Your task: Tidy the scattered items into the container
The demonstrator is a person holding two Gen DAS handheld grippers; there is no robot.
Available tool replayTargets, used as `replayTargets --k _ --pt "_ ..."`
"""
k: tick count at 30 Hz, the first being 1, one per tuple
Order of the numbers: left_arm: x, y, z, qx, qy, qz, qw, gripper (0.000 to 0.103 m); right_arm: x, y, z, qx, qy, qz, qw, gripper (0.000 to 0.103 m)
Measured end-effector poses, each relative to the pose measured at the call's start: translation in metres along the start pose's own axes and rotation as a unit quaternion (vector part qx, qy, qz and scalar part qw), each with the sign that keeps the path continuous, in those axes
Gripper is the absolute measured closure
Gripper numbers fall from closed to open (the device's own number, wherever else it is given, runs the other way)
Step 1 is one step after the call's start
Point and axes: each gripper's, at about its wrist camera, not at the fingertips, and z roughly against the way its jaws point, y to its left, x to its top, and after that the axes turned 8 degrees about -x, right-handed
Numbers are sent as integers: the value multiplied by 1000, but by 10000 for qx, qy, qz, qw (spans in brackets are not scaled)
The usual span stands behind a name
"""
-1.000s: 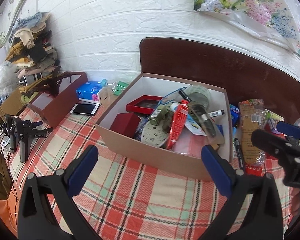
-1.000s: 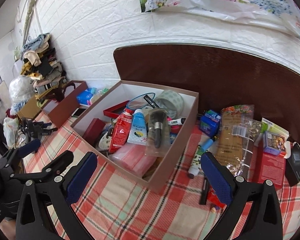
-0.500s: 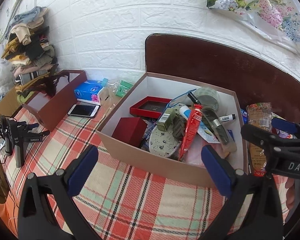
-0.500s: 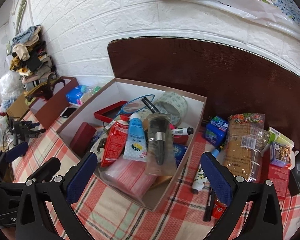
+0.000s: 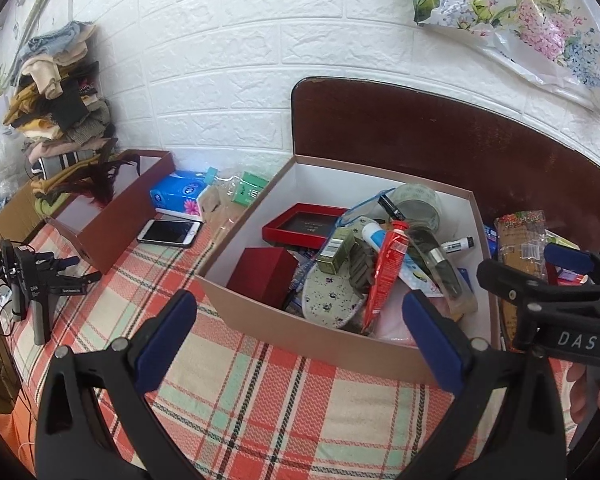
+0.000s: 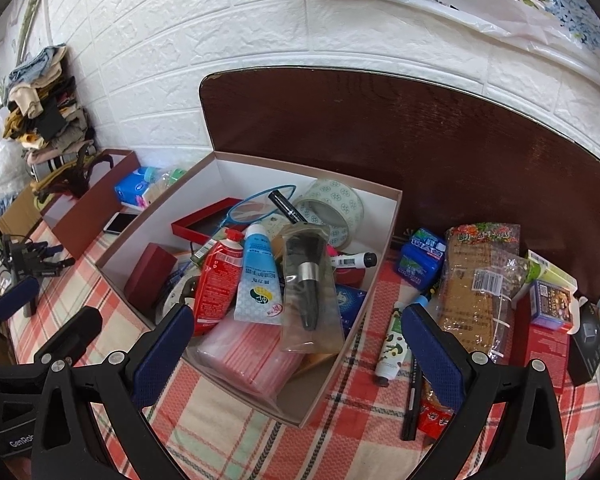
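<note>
Scattered items, among them a hand-cream tube point(image 6: 392, 334), a black pen point(image 6: 414, 394) and a long snack packet point(image 6: 478, 292), lie on the plaid bench point(image 6: 228, 440) just right of the cardboard box point(image 6: 342, 354), already heaped with tubes and tape. My right claw point(image 6: 296, 356) hangs wide open and empty over that box corner, and my left claw point(image 5: 300, 338) is open too, before the box's front wall. I judge the box wall and the crowded packets beside the tube will hamper a clean pinch.

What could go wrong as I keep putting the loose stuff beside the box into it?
The box is already heaped: the bagged brush and the pink packet lie near its front rim, so another item dropped on top may slide out. The small tube and black pen lie close together beside the right hand-held gripper, so its open jaws might catch both or flick one away.
</note>
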Motion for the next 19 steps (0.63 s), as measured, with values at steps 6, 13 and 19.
replayTargets --k 6,13,19 --pt "1 -1 4 -66 -49 -9 10000 0 -1 2 0 22 38 1 10000 0" --pt "4 -5 15 -86 -236 -168 9995 0 -2 4 1 24 61 -3 10000 0" --pt "4 -4 20 -36 -297 -211 9993 0 -3 5 4 15 52 22 10000 0"
